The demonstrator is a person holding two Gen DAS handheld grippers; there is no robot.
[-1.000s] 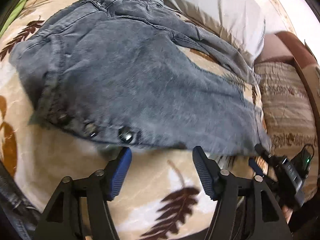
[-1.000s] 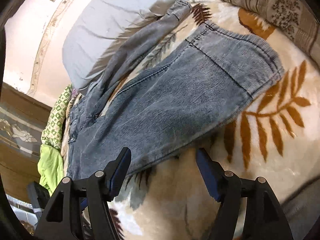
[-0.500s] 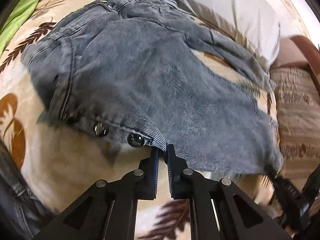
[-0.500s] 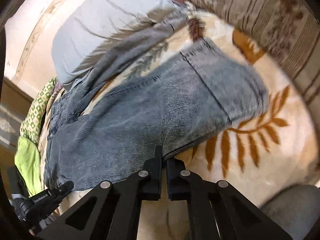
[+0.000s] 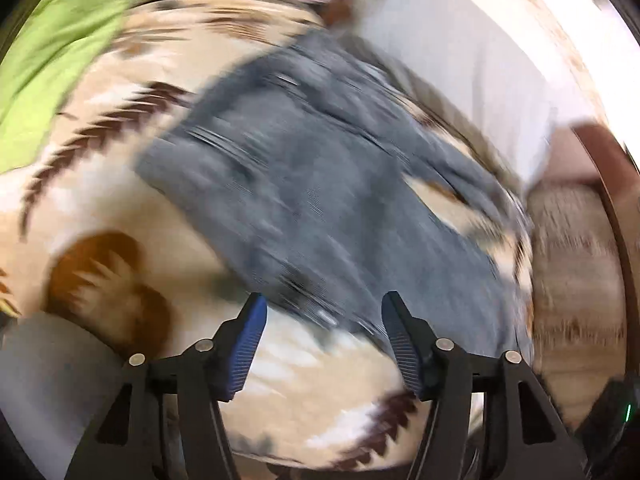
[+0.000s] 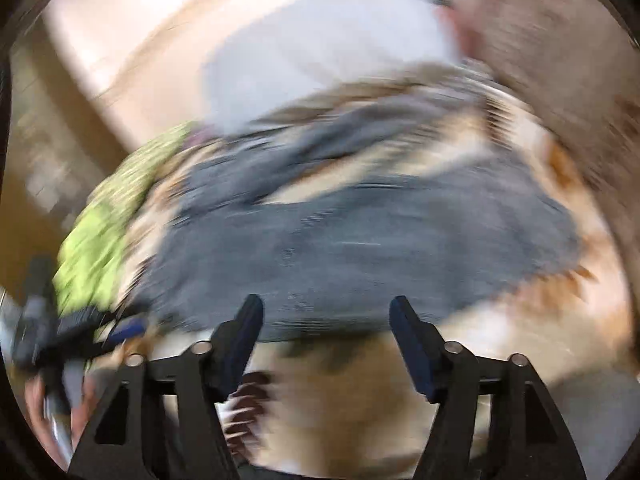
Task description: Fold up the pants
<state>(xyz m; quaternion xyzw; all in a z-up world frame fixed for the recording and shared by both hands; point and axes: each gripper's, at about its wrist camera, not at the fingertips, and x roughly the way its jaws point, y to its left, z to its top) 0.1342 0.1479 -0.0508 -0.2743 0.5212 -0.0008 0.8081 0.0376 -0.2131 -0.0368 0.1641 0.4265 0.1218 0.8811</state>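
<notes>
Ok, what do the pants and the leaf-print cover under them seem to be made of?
The pants look like washed grey-blue denim: matte, faded, mottled colour with darker seam lines, though motion blur hides the weave. The cover looks like soft plush or fleece, cream with brown leaf print and a slight sheen; its pile cannot be made out in the blur.

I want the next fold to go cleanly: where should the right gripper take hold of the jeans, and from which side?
Probably the near long edge of the jeans, approached from the blanket side, low and shallow. That edge lies flat and nearest the right gripper, whose jaws are opening with nothing between them. Blur hides finer detail.
</notes>
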